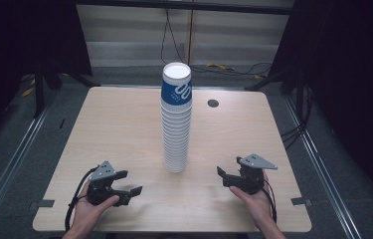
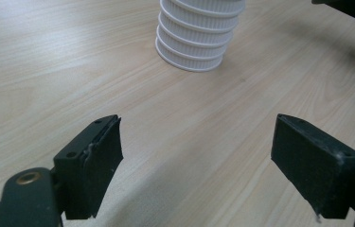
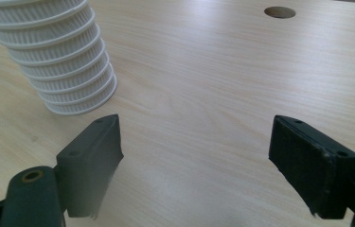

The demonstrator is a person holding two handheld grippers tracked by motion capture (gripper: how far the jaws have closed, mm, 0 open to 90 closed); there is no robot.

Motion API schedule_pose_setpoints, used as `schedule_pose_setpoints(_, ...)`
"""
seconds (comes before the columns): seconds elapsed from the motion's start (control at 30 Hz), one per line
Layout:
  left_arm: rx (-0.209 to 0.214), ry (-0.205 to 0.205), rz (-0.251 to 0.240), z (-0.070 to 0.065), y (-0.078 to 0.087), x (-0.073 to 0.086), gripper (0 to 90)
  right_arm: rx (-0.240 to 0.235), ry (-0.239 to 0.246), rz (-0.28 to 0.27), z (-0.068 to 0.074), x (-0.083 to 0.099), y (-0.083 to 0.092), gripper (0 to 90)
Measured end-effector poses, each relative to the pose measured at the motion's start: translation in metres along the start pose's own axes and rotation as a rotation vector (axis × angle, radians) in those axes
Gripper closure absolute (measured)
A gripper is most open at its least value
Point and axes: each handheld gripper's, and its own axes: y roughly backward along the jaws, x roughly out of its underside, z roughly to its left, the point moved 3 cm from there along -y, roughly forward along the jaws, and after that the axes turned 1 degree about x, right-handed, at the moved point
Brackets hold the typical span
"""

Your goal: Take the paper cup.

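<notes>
A tall stack of upside-down paper cups [image 1: 176,119] stands at the middle of the wooden table [image 1: 119,124]; the top cup is blue with white print, the lower ones show white ribbed rims. My left gripper [image 1: 130,182] rests near the front left edge, open, with bare tabletop between its jaws. My right gripper [image 1: 225,176] sits at the front right, also open and holding nothing. The stack's base [image 2: 195,40] lies ahead of the left gripper [image 2: 196,161]. In the right gripper view the stack [image 3: 57,61] stands at the upper left, beyond the open right gripper [image 3: 194,161].
A round cable hole [image 1: 213,103] sits in the table's far right part, also seen as a dark hole [image 3: 279,12]. Cables [image 1: 233,67] lie on the floor behind the table. Dark stands flank both sides.
</notes>
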Motion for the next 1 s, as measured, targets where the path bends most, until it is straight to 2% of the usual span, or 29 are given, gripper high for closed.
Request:
schedule_pose_setpoints(0.17, -0.005, -0.002, -0.007, 0.0, 0.001, -0.001, 17.0, -0.028, -0.009, 0.01, 0.002, 0.001, -0.001, 18.7)
schedule_pose_setpoints(0.27, 0.007, 0.029, 0.0, 0.002, 0.0, 0.001, 16.8, -0.044, -0.011, 0.001, 0.004, -0.001, 0.0, 18.7)
schedule_pose_setpoints(0.37, -0.013, 0.01, 0.005, 0.003, 0.0, 0.0, 16.8, -0.07, -0.009, 0.003, 0.006, -0.002, 0.002, 18.7)
schedule_pose_setpoints(0.47, -0.015, 0.006, 0.002, 0.003, 0.001, 0.0, 16.8, -0.081, -0.009, 0.0, 0.008, -0.004, 0.003, 18.7)
schedule_pose_setpoints(0.57, -0.012, 0.01, 0.0, 0.003, 0.002, 0.001, 16.8, -0.101, -0.008, -0.008, 0.01, -0.007, 0.003, 18.6)
schedule_pose_setpoints(0.67, -0.015, 0.012, -0.004, 0.003, 0.003, 0.001, 16.8, -0.113, 0.014, 0.0, 0.014, -0.009, 0.002, 18.6)
schedule_pose_setpoints(0.77, -0.014, 0.011, -0.002, 0.002, 0.003, 0.002, 16.8, -0.133, 0.007, -0.011, 0.017, -0.012, 0.004, 18.6)
schedule_pose_setpoints(0.9, -0.024, -0.002, -0.003, 0.002, 0.002, 0.0, 16.9, -0.137, 0.046, -0.015, 0.022, -0.02, 0.005, 20.1)
schedule_pose_setpoints(1.0, -0.023, -0.001, -0.003, 0.002, 0.002, 0.001, 16.9, -0.154, 0.044, -0.026, 0.023, -0.024, 0.005, 20.0)
